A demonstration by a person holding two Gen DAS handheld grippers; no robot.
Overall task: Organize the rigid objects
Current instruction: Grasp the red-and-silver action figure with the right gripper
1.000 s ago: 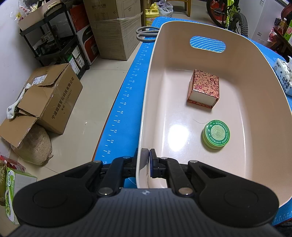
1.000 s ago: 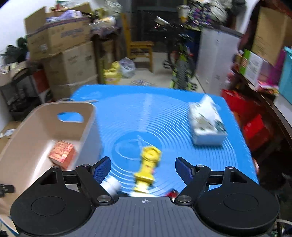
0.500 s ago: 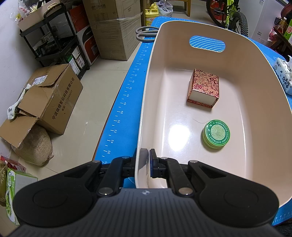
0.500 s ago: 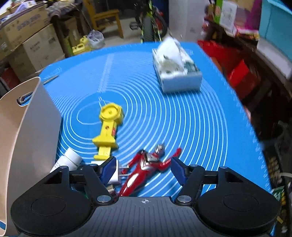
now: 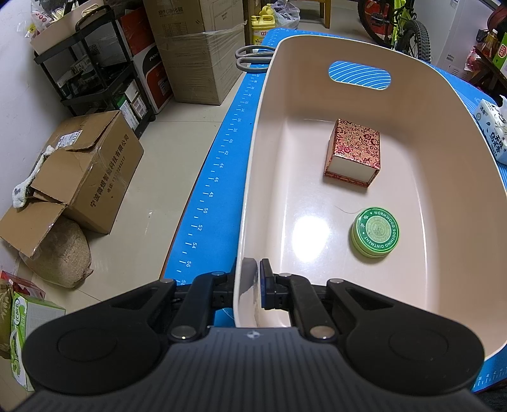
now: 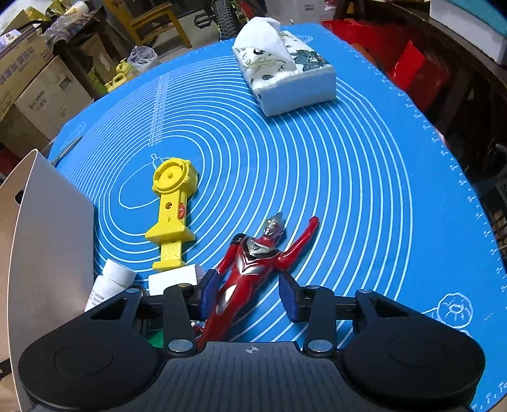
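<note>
My left gripper is shut on the near rim of a beige plastic basket. Inside the basket lie a red patterned box and a round green ointment tin. My right gripper is open and straddles the legs of a red and silver hero figure lying on the blue mat. A yellow plastic toy, a white bottle and a white block lie to its left, next to the basket wall.
A tissue pack sits at the far side of the mat. Grey scissors lie beyond the basket's far left corner. Cardboard boxes, a black shelf and a bicycle stand on the floor around the table.
My right gripper has dropped and moved forward over the mat until its open jaws straddle the red figure. The left gripper and basket have stayed put.
</note>
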